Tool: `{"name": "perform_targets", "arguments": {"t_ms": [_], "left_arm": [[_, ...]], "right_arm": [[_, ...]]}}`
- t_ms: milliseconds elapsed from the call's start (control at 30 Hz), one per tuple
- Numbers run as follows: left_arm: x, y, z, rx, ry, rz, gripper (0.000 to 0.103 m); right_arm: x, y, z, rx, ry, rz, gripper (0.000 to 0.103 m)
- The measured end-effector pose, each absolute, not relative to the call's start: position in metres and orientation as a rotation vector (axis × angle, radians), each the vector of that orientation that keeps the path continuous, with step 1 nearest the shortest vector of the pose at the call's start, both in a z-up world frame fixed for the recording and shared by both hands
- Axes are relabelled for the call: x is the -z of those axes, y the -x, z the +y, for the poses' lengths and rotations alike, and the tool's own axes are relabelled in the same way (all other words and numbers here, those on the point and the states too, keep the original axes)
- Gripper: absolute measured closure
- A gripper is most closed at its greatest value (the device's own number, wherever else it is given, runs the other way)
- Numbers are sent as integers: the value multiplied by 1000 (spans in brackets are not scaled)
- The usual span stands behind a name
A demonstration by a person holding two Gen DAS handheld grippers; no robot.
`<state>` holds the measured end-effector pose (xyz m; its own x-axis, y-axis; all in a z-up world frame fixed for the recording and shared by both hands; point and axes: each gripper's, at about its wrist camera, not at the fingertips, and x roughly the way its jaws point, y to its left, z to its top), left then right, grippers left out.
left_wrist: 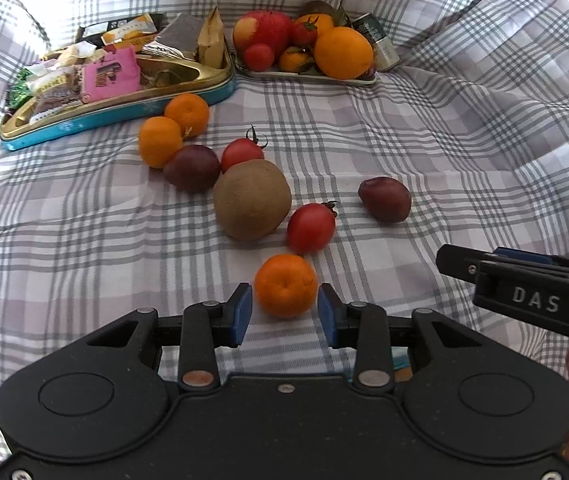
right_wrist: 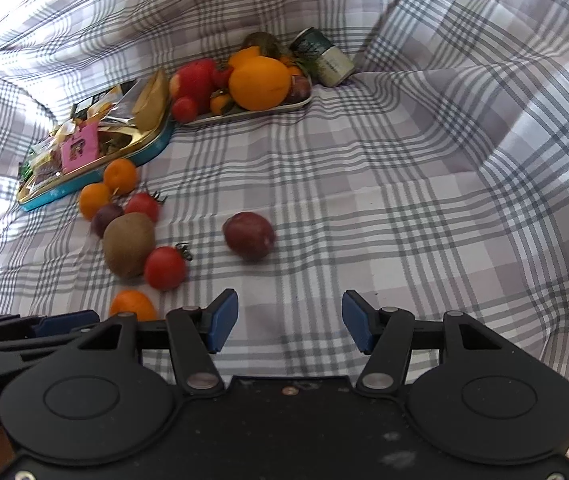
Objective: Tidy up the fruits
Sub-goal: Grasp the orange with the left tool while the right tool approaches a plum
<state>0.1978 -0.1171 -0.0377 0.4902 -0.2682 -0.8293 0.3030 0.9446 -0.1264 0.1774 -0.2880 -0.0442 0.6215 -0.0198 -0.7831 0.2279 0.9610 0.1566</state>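
The only lettering that reads clearly is "DAS", in pale raised capitals on the black side of the right gripper [left_wrist: 460, 262], seen in the left wrist view at the right edge.

The snack packets in the gold and teal tin [left_wrist: 204, 92] carry print, but it is too small and blurred to read; the pink packet [left_wrist: 111, 76] shows a dark figure or drawing with no legible words, and in the right wrist view it looks like a bold shape only.

The green and white can [right_wrist: 321, 58] behind the fruit tray [left_wrist: 308, 77] has a label with small markings that cannot be made out in either view.
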Motion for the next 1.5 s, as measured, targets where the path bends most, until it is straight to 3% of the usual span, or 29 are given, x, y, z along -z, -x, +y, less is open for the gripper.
{"name": "perform_targets", "arguments": {"t_ms": [467, 867, 1500], "left_arm": [[51, -212, -123, 351, -11, 1010, 57], [30, -210, -77, 200, 19, 960, 57], [46, -227, -44, 108, 41, 980, 57]], "right_arm": [[54, -186, -292, 154, -263, 912, 42], [57, -199, -280, 141, -234, 915, 42], [67, -249, -264, 140, -189, 849, 42]]}}
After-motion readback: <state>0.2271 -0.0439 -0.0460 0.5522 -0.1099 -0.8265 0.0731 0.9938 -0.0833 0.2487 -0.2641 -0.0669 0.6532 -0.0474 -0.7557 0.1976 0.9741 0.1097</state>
